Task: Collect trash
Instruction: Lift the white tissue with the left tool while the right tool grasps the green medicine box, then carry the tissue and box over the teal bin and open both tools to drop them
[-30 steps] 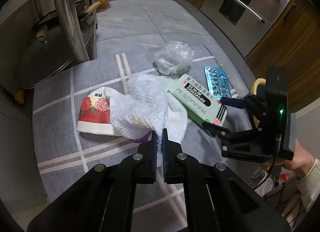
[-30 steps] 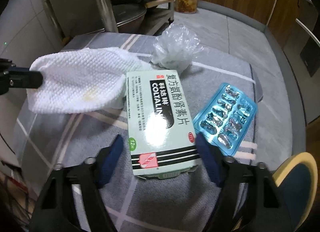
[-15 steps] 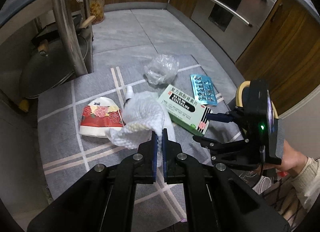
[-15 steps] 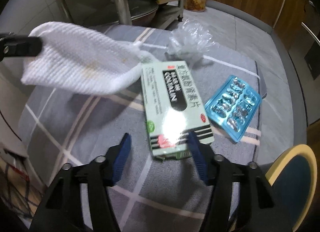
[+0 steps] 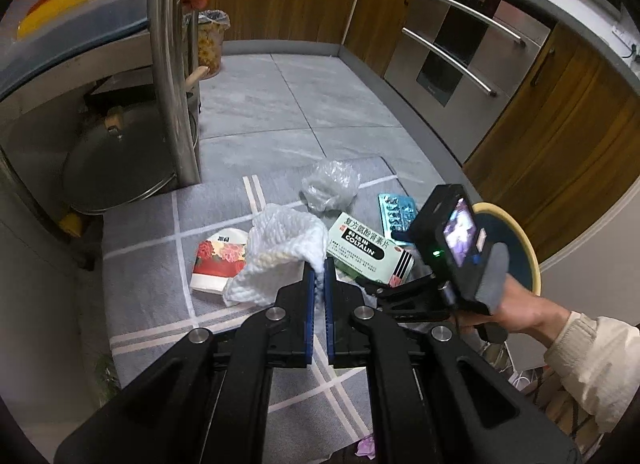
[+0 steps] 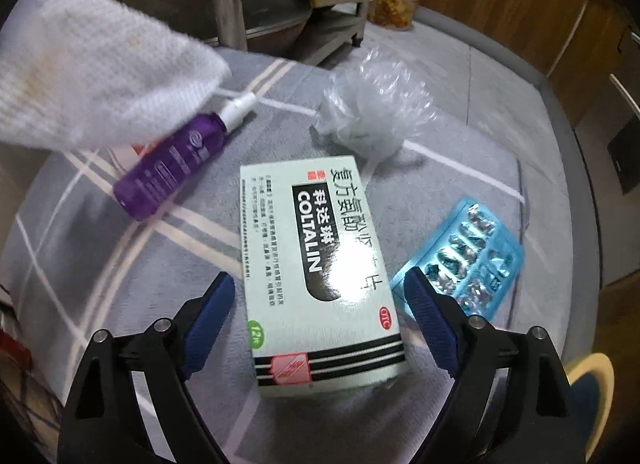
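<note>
Your left gripper [image 5: 317, 276] is clenched on the white paper towel [image 5: 280, 240], lifted off the mat. Your right gripper [image 6: 316, 304] straddles the Coltalin box [image 6: 320, 264], jaws opening, pads clear. Next, close squarely on the box; the blister pack [image 6: 464, 260] crowds its right edge, the purple spray bottle [image 6: 176, 160] lies farther left.

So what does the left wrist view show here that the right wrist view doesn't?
Only the left wrist view shows the red floral packet lying flat on the mat, the person's hand around the right tool's handle, and the left tool shut on the white cloth.

Only the right wrist view shows the purple spray bottle lying beside the box, and the right tool, its jaws opening either side of the box without pressing it.

Both show the Coltalin box, blue blister pack, crumpled clear plastic and grey mat.
</note>
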Demonstrator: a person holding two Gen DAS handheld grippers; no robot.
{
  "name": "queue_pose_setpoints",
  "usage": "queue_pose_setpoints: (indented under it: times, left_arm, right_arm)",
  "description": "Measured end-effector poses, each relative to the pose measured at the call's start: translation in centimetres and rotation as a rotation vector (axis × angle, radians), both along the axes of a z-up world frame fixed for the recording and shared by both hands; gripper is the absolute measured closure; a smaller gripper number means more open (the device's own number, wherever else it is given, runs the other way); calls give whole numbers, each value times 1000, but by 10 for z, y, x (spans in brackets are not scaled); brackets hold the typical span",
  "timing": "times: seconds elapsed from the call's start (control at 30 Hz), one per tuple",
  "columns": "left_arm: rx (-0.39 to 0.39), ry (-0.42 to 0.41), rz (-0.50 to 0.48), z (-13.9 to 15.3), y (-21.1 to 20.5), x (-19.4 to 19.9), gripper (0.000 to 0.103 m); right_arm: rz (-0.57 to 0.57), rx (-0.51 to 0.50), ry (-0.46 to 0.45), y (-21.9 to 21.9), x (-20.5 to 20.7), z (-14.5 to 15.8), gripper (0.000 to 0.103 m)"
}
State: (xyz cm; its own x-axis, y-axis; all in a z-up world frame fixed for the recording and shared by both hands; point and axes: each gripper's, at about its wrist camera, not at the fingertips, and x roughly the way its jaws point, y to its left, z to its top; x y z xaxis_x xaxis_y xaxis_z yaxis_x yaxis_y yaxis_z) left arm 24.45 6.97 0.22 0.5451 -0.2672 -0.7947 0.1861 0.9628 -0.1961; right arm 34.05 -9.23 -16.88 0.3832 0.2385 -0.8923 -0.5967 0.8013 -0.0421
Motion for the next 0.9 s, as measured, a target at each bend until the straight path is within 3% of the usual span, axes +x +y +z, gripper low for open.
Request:
queue_pose_setpoints:
  times: [0.07, 0.13, 0.4, 0.63, 0.9]
  left_arm:
    - [-5, -6, -3, 2, 0, 1, 99]
    - [-9, -12, -5, 4, -1, 2, 99]
    - [-23, -33, -20, 12, -11, 4, 99]
    - [-59, -51, -48, 23, -27, 3, 99]
    - [-97, -79, -133, 39, -75, -8, 99]
  right_arm:
    - [5, 12, 21, 1, 0, -3, 18]
    - [20, 4, 26, 3, -5, -5, 30]
    - [2, 52, 28, -11, -30, 6, 32]
    - [-56, 117, -25, -45, -67, 49, 32]
    - [-190, 173, -114, -113, -120, 103, 32]
